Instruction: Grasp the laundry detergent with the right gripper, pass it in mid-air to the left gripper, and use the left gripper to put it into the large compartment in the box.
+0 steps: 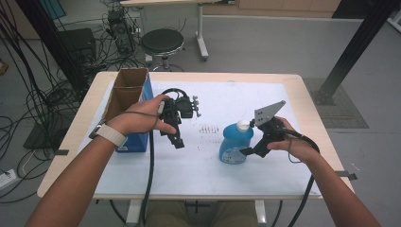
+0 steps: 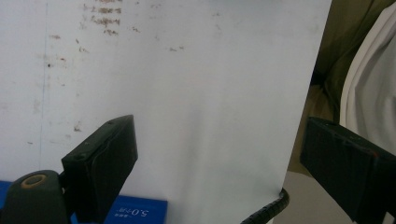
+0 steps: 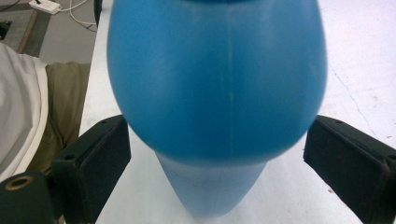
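A blue bottle (image 1: 235, 144) with a white cap (image 1: 242, 124) stands on the white sheet (image 1: 189, 165), right of the middle. My right gripper (image 1: 247, 151) reaches it from the right, low on its body. In the right gripper view the bottle (image 3: 215, 79) sits between the two open jaws of the right gripper (image 3: 219, 128), with a black pad (image 3: 98, 158) close on each side. My left gripper (image 1: 178, 140) is held above the sheet beside the box and points down. Its jaws stand wide apart in the left gripper view (image 2: 219, 135), with bare sheet (image 2: 196, 93) between them.
An open blue cardboard box (image 1: 128, 101) stands at the table's left, just behind the left hand; its edge (image 2: 135, 212) shows under the left jaw. Small brown marks (image 1: 208, 128) dot the sheet's middle. A stool (image 1: 162, 41) and cables (image 1: 28, 94) lie beyond the table.
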Demonstrator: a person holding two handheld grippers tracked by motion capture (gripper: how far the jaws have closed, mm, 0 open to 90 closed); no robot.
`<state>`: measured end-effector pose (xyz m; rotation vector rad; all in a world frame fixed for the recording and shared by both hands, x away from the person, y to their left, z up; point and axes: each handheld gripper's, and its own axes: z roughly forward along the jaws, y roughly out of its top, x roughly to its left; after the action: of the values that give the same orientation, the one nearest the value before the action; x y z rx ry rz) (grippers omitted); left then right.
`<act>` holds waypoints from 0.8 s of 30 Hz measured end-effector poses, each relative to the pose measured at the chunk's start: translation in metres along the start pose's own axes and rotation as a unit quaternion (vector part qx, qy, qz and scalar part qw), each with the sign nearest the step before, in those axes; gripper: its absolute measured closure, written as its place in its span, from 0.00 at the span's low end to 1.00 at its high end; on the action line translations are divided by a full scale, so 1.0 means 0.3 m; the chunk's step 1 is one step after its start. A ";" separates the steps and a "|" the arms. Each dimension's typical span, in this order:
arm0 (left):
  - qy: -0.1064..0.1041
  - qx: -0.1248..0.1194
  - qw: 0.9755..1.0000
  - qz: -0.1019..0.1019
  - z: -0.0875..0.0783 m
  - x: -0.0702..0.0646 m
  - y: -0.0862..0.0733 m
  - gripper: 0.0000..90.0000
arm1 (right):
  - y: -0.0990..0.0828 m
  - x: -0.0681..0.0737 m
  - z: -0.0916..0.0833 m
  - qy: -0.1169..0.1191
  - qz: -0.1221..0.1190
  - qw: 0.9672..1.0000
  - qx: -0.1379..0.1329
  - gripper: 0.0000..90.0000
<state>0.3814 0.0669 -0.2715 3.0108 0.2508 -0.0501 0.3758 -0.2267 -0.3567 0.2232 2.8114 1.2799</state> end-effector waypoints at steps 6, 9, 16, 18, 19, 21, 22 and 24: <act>0.000 -0.002 1.000 -0.001 0.001 0.000 -0.001 0.13 | -0.006 0.000 0.004 0.001 0.001 1.000 -0.002 0.08; 0.000 -0.002 1.000 -0.001 0.002 0.001 0.000 0.13 | -0.009 0.000 0.006 0.000 0.001 1.000 -0.003 0.08; 0.000 -0.002 1.000 -0.001 0.004 0.001 0.002 0.13 | -0.021 0.001 0.011 -0.001 0.005 1.000 -0.009 0.08; 0.000 -0.003 1.000 -0.001 0.004 0.001 0.002 0.13 | -0.025 0.001 0.016 -0.001 0.005 1.000 -0.010 0.07; 0.000 -0.001 1.000 -0.001 0.004 0.001 0.002 0.13 | -0.027 0.001 0.017 -0.001 0.005 1.000 -0.011 0.08; 0.000 -0.001 1.000 0.000 0.004 0.001 0.002 0.13 | -0.029 0.001 0.018 -0.002 0.007 1.000 -0.011 0.08; -0.001 -0.001 1.000 -0.001 0.004 0.001 0.002 0.13 | -0.031 -0.001 0.019 -0.004 0.006 1.000 -0.013 0.07; 0.000 -0.001 1.000 -0.001 0.004 0.002 0.002 0.13 | -0.032 -0.002 0.019 -0.005 0.007 1.000 -0.013 0.07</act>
<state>0.3819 0.0662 -0.2726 3.0076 0.2543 -0.0510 0.3757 -0.2288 -0.3677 0.2480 2.7877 1.3152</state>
